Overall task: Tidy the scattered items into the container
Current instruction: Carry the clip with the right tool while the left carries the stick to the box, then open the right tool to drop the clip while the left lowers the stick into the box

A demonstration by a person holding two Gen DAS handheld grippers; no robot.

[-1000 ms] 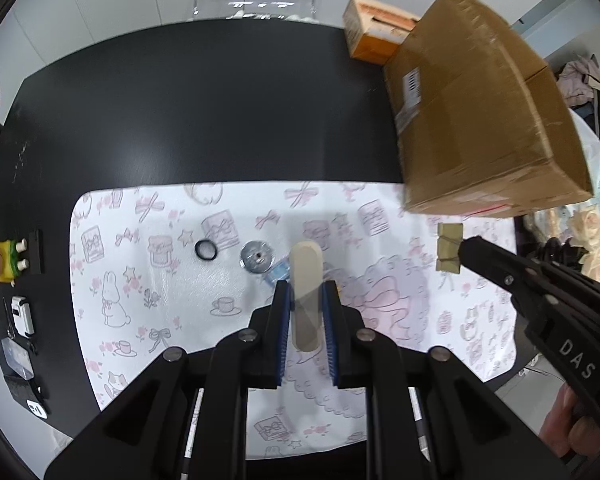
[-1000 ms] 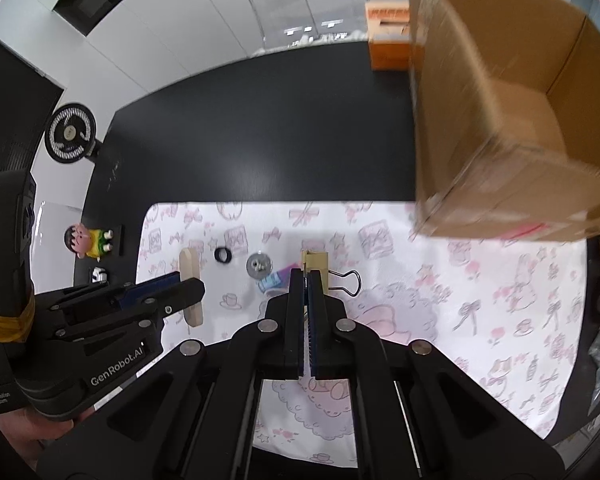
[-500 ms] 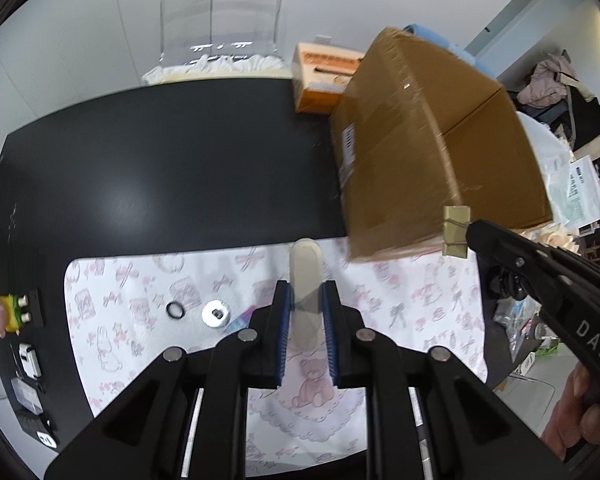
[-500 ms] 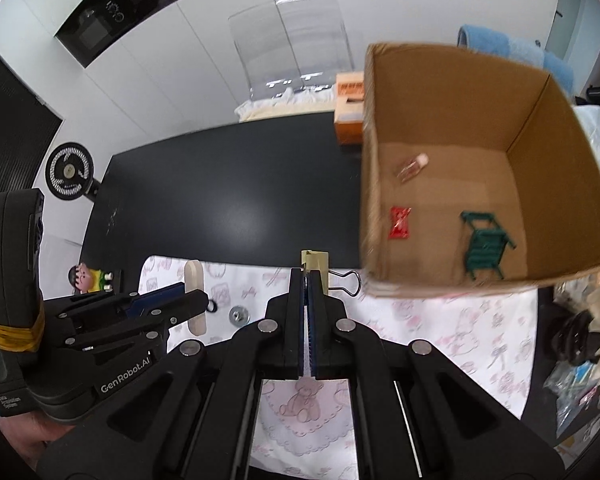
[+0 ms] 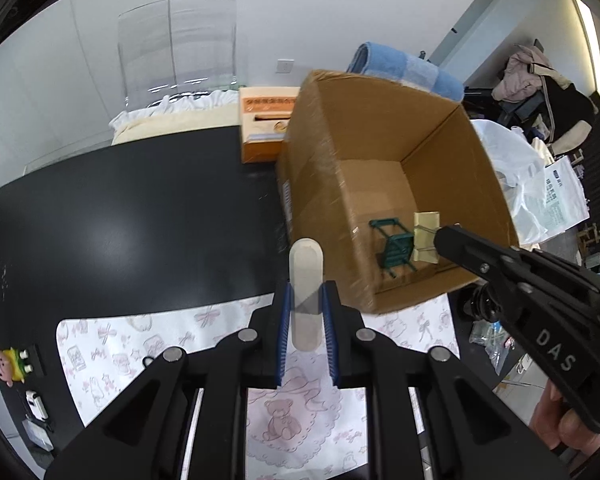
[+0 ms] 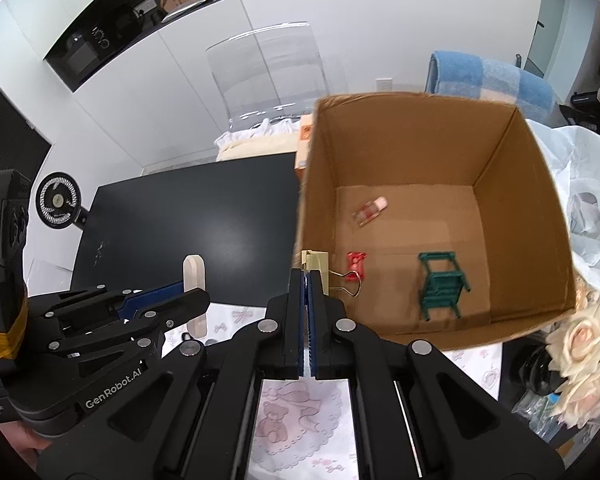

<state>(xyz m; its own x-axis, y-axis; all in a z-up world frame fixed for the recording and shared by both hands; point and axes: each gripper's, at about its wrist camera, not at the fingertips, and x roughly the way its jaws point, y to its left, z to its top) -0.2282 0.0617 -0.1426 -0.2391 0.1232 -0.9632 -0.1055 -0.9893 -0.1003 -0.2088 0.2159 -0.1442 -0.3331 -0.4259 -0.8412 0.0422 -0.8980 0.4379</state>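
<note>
A black table (image 5: 120, 208) carries an open cardboard box (image 6: 512, 184) at its right side, with a pink-printed white mat (image 5: 112, 344) spread along the near edge. Left of the box the tabletop lies bare up to its far edge, where an orange carton (image 5: 264, 120) stands against the box's far-left corner; a clear chair (image 6: 268, 76) stands beyond the table.

On the box floor, a small green chair (image 6: 440, 284) lies toward the near right, a red wrapped piece (image 6: 356, 264) near the left wall and a small pink-capped bottle (image 6: 370, 210) farther back. The floor's far right corner is bare.

The left gripper (image 5: 306, 312) is clenched on a pale flat stick (image 5: 306, 276), which stands up between the blue pads with its rounded end above them. In the left wrist view the stick sits just left of the box's near-left corner, outside the walls.

The right gripper (image 6: 309, 312) is pressed tight on a beige binder clip (image 6: 316, 264), gripping its body while a wire handle sticks out to the right. In the right wrist view the clip lines up with the box's left wall; in the left wrist view it appears over the box opening, close to the green chair.

Near the mat's left end, a small dark ring (image 6: 186, 337) lies on the print.
</note>
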